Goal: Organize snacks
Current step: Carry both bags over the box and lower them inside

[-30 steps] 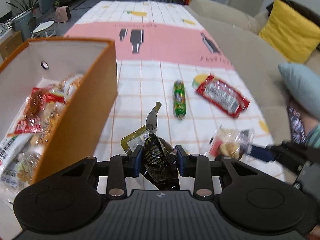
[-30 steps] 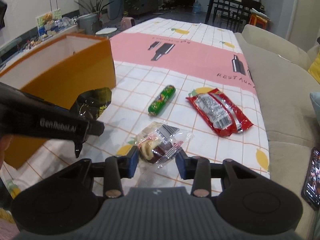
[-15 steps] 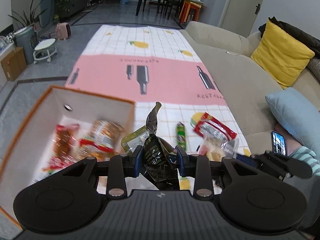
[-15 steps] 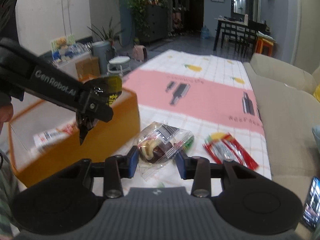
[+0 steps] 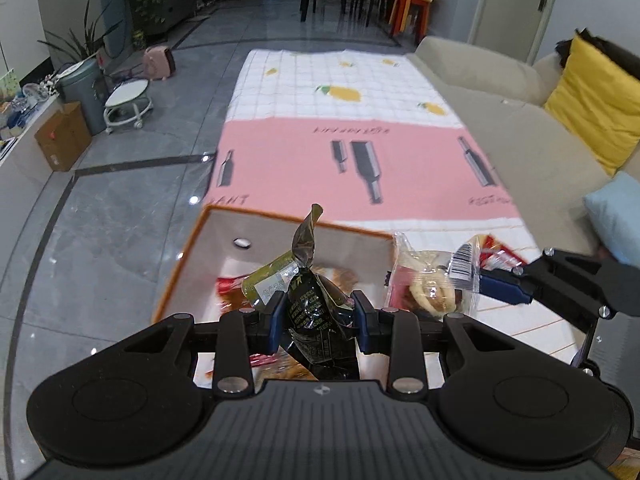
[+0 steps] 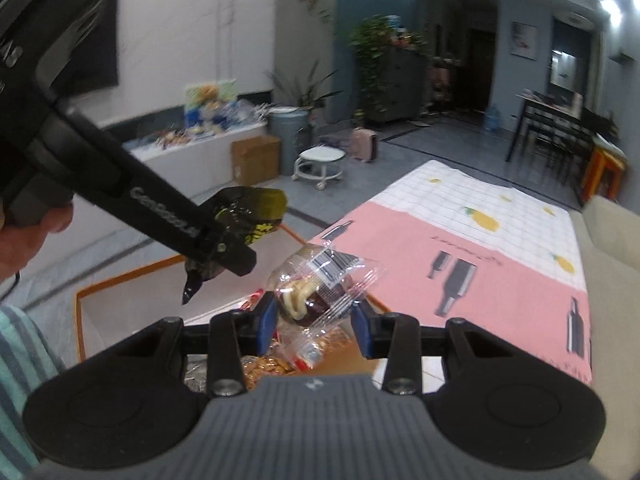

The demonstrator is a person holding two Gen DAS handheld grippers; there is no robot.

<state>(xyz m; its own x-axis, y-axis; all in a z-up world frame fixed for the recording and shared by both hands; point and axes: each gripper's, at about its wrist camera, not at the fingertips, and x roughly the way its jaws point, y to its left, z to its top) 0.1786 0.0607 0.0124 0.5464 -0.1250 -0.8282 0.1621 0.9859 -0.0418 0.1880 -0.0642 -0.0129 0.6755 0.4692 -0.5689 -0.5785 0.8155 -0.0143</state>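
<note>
Left gripper (image 5: 316,316) jaws pinch a black snack pouch (image 5: 314,312) above the orange box (image 5: 180,264), ready to drop. Right gripper (image 6: 314,322) jaws pinch a clear pastry packet (image 6: 320,292) over the box's rim, likely next in.

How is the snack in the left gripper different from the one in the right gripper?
The black packet in the left gripper is dark and shiny, so nothing shows inside; the clear packet in the right gripper is see-through, showing a pale and brown treat. The black packet has yellow-green print and a twisted end; the clear packet has a barcode. Both are clamped above the orange box.
</note>
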